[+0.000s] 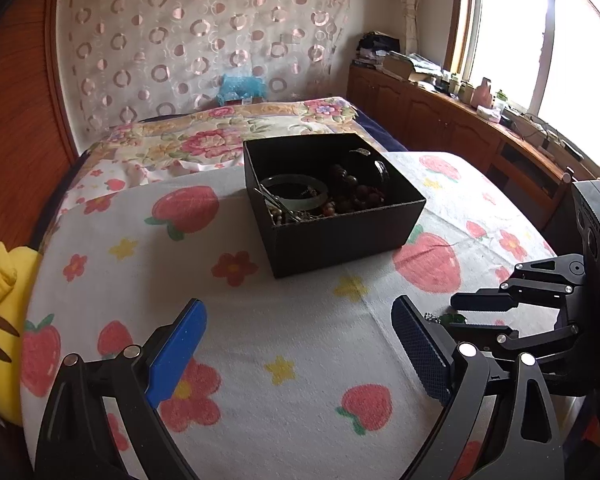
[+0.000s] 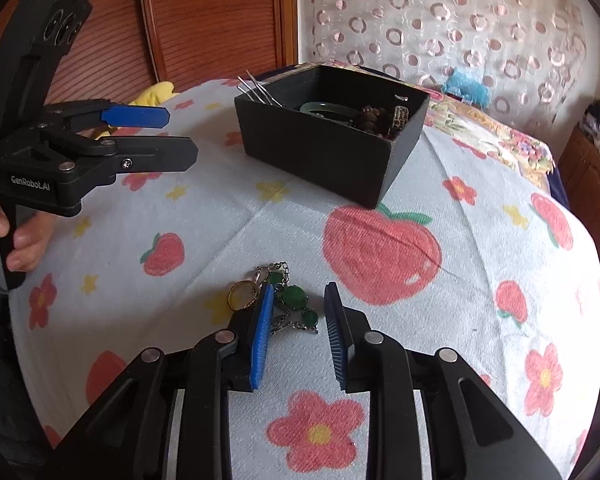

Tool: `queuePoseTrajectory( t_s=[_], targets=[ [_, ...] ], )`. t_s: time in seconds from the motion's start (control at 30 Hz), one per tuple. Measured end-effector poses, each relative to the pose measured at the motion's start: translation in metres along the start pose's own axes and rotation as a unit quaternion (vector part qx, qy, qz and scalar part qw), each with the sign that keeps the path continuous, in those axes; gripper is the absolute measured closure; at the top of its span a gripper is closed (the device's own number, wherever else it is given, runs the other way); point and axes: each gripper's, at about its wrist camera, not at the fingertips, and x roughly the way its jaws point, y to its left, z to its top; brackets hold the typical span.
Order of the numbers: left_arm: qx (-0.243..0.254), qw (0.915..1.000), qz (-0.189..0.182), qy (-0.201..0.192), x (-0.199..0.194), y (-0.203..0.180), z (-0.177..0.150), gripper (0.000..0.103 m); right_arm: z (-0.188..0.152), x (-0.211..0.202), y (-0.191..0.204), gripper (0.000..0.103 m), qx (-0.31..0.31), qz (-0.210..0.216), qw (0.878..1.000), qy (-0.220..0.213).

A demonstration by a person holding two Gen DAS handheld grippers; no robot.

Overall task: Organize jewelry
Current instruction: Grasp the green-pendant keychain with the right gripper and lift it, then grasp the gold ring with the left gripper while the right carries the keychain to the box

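While spread, right tongs (image 2: 296, 332) straddle necklace (image 2: 296, 304)

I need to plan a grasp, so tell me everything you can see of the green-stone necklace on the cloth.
The green-stone necklace lies flat in a loose heap on the strawberry-print cloth, apart from the black box. It has three round, glossy green stones joined by silvery chain and metal settings. It sits between the open fingers of the right gripper, near the left finger, with a gold ring beside it.
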Motion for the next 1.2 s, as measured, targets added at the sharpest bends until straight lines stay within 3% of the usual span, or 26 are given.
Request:
queuePoseTrajectory(
  t_s=[0.03,0.1,0.2,0.7,0.93,1.03,1.1,1.17,1.2],
  targets=[
    [0.001,1.0000,-0.002,0.001,0.000,-0.001,-0.001,0.013,-0.001,-0.001,-0.001,0.089,0.001,0.002,1.000,-0.001],
    [0.003,1.0000,-0.004,0.004,0.002,-0.004,-0.003,0.013,-0.002,-0.002,-0.004,0.090,0.005,0.002,1.000,-0.002],
    [0.008,0.9998,-0.011,0.012,0.005,-0.011,-0.007,0.013,-0.004,-0.010,-0.010,0.101,0.010,-0.006,1.000,-0.012],
    [0.059,0.9959,-0.055,0.041,0.014,-0.062,-0.019,0.015,-0.012,-0.030,-0.042,0.102,0.046,-0.046,0.997,-0.036],
    [0.087,0.9915,-0.070,0.067,0.029,-0.084,-0.022,0.045,-0.007,-0.051,-0.049,0.102,0.050,-0.055,0.996,-0.058],
    [0.098,0.9909,-0.066,0.065,0.030,-0.090,-0.023,0.048,-0.006,-0.055,-0.051,0.102,0.050,-0.058,0.995,-0.064],
    [0.100,0.9907,-0.066,0.064,0.030,-0.091,-0.022,0.058,-0.005,-0.057,-0.051,0.102,0.051,-0.059,0.995,-0.066],
    [0.105,0.9906,-0.062,0.062,0.029,-0.092,-0.023,0.078,-0.004,-0.056,-0.051,0.102,0.051,-0.060,0.995,-0.067],
    [0.109,0.9904,-0.059,0.061,0.028,-0.091,-0.023,0.081,-0.004,-0.057,-0.051,0.102,0.051,-0.060,0.995,-0.067]
  ],
)
